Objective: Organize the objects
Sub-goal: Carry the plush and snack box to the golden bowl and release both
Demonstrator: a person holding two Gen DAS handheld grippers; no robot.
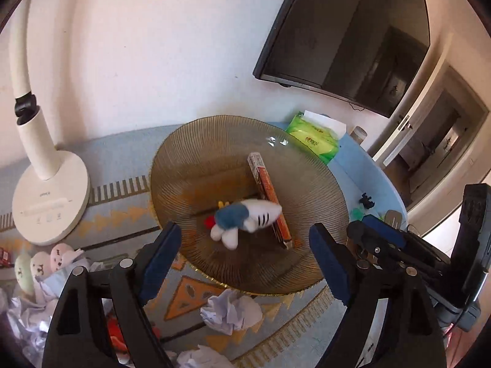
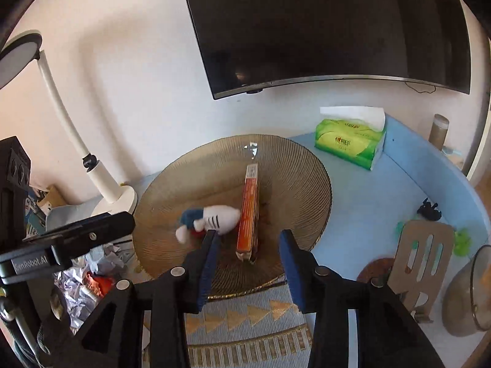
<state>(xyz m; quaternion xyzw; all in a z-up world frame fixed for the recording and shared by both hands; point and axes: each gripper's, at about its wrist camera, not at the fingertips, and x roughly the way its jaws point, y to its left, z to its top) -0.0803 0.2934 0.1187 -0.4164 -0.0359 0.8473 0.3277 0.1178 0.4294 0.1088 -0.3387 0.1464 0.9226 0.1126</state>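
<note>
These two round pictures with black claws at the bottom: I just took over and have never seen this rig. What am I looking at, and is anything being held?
No robot arm here: a person holds a two-finger gripper in each hand, each carrying a fisheye camera that looks forward along its fingers. One picture comes from the left gripper, the other from the right gripper. Both have their blue-padded jaws apart and hold nothing.

On the table sits a large ribbed glass plate. In it lie a small plush shark and a long orange box, the shark's nose against the box. Behind the plate is a green tissue pack; to its left, a white desk lamp. Crumpled paper lies in front.
</note>
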